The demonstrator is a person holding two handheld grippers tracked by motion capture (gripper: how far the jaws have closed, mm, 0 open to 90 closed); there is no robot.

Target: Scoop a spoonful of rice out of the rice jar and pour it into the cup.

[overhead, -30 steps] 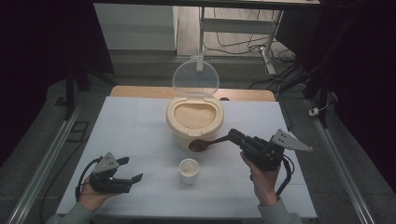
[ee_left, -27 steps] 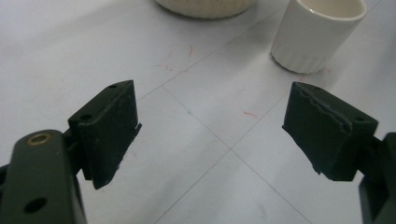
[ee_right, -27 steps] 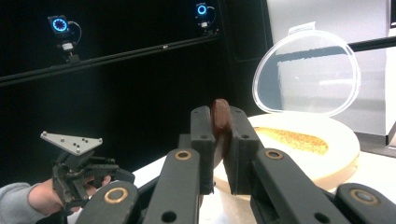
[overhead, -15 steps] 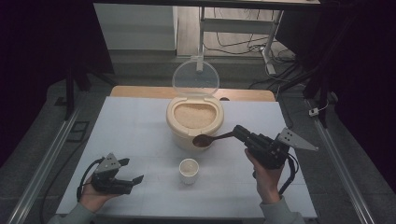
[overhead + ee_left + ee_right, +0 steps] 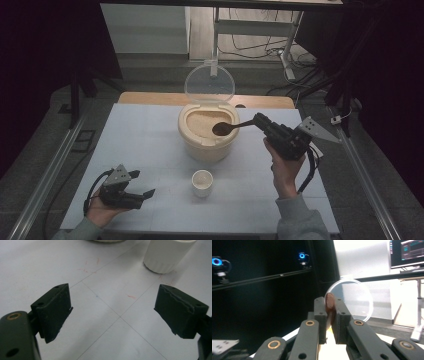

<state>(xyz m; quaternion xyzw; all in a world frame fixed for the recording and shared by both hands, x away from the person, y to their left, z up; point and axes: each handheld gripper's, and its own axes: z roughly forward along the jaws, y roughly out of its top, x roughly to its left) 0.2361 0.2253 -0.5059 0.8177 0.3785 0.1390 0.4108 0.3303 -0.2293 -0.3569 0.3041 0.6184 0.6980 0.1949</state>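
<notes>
Right tool (image 5: 257, 121) clamped on dark brown wooden spoon (image 5: 226, 128), bowl poised over grain in round beige lidded container (image 5: 207, 145). Left tool (image 5: 142, 186) wide apart, empty, at bench's seven o'clock. Small white ribbed cup (image 5: 202, 182) at six o'clock from container.

1. Spoon (image 5: 226, 128): dark brown, wooden look, smooth.
2. Rice container (image 5: 207, 142): cream plastic, matt; lid (image 5: 209, 83) clear glossy plastic.
3. Cup (image 5: 202, 182): white, ribbed, matt.
4. Tabletop (image 5: 135, 150): pale, matt, paper-like, faint scuffs.
5. Left hand-held gripper (image 5: 117, 315): black pads, matt, rough edges.
</notes>
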